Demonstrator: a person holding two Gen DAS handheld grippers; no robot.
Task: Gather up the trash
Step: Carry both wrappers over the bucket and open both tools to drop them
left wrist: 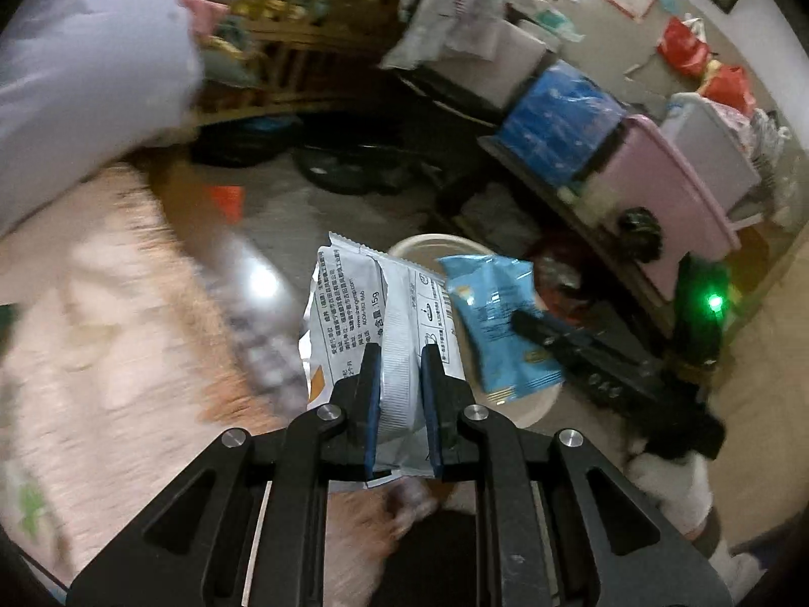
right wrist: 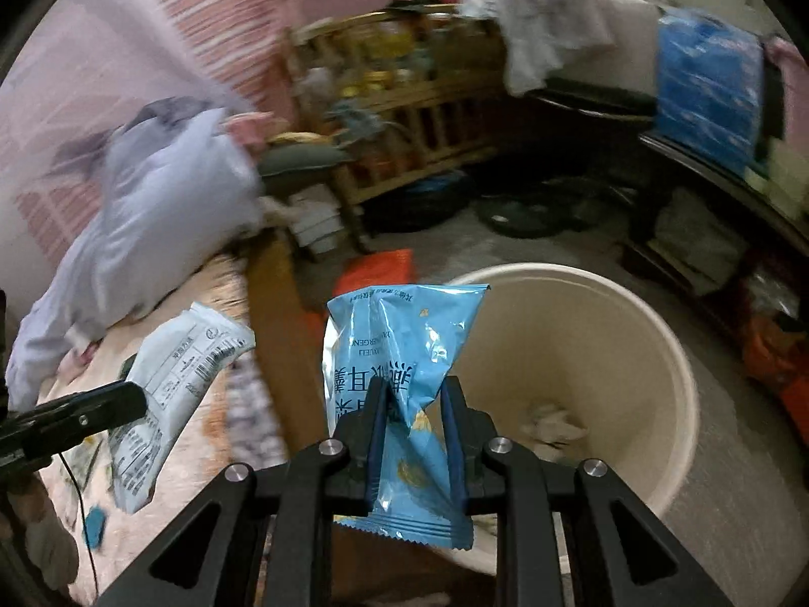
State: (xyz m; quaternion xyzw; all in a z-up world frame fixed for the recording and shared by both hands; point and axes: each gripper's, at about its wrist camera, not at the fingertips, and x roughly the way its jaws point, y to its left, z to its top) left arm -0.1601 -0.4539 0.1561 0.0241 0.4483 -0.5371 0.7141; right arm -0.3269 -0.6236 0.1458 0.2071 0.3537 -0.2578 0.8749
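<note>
Clamping a white snack wrapper [left wrist: 384,334], the left gripper [left wrist: 400,354] trails left of the right gripper [right wrist: 415,389], which pinches a blue snack wrapper [right wrist: 399,354] just short of the cream bin [right wrist: 672,354] ahead, so either light wrapper, released early, could flutter outside its rim.

wooden shelf unit [right wrist: 404,116]: back of room, crowded with blurred items | white pillow [right wrist: 167,222]: on the bed [right wrist: 212,430], left | blue plastic-wrapped pack [left wrist: 561,116]: on a low dark rack, just beside a pink bin [left wrist: 667,187] | red bags [left wrist: 708,60]: by the wall | orange scrap [right wrist: 376,268]: on the floor
</note>
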